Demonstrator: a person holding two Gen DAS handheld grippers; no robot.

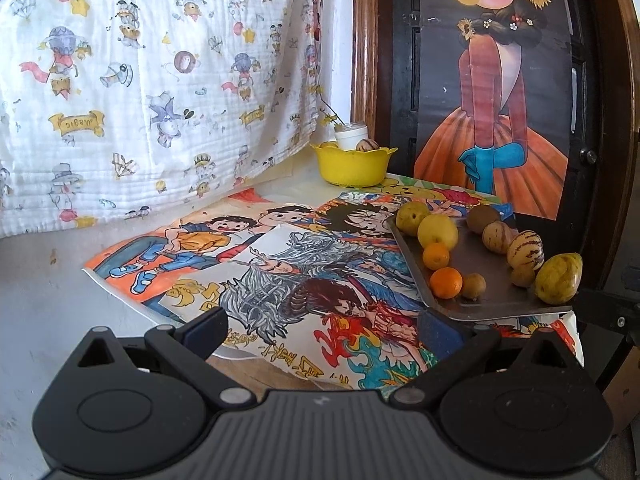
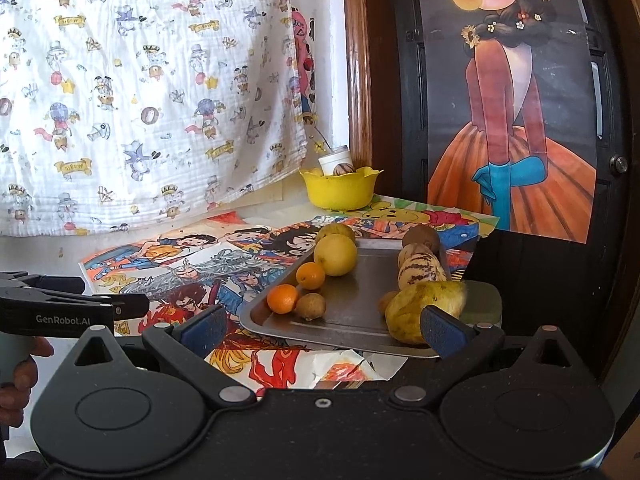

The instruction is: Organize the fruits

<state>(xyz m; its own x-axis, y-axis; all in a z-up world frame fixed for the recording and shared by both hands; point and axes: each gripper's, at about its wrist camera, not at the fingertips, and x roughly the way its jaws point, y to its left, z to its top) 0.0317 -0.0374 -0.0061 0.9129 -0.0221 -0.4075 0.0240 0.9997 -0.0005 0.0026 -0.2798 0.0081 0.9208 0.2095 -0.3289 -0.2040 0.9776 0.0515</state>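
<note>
The left gripper [image 1: 320, 332] hangs low over the drawings with its jaws spread wide and nothing between them. To its right, the right gripper [image 2: 320, 330] is equally wide open and empty, its right finger just in front of the big yellow-green fruit [image 2: 424, 310] at the tray's near corner.

The fruits sit on a metal tray [image 2: 348, 312] in two loose lines: on the left a greenish pear-like fruit [image 2: 335, 231], a lemon [image 2: 335, 255], two small oranges [image 2: 311, 275] and a brown kiwi-like fruit [image 2: 311, 306]; on the right, brown fruits and striped melon-like fruits [image 2: 420, 270]. A yellow bowl [image 2: 340, 190] at the back holds one more striped fruit [image 2: 344, 169] beside a white jar [image 2: 335, 159]. This could be a sort under way or one nearly done; the pictures do not settle which, nor where any fruit should go.

Whichever fruit is taken, I judge it best gripped across its widest part with the jaws level, since round fruit rolls on bare metal and may knock its neighbours. The big fruit overhangs the tray's edge, so a nudge could tip it off.

The worktop [image 1: 60, 280] is pale and covered by overlapping coloured cartoon drawings [image 1: 260, 272], which may slide. Behind hang a printed white cloth [image 1: 160, 80] and, to the right, a dark door with a poster [image 1: 492, 100].
</note>
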